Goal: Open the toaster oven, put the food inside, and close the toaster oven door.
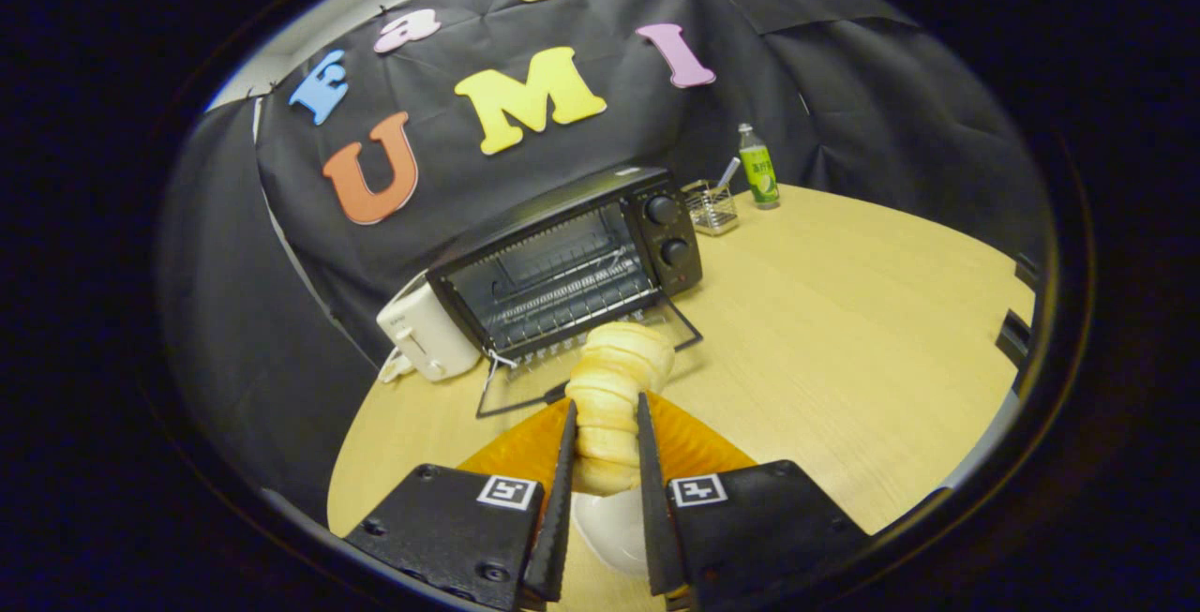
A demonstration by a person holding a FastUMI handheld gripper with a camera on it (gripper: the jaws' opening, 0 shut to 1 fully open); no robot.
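A black toaster oven (572, 261) stands at the back of the wooden table (844, 331), its glass door (586, 359) folded down flat and the wire rack inside showing. A pale, ridged bread roll (614, 396) is held between my fingers, its far end reaching over the lowered door. My gripper (607, 406) is shut on the roll, both fingers pressing its sides. Below the roll lies an orange plate (703, 448), and a white dish (609, 528) sits nearer to me, between the finger bases.
A white pop-up toaster (427, 331) stands against the oven's left side. Beyond the oven's right end are a wire basket (710, 204) and a green bottle (757, 167). Bare wooden table stretches to the right of the oven.
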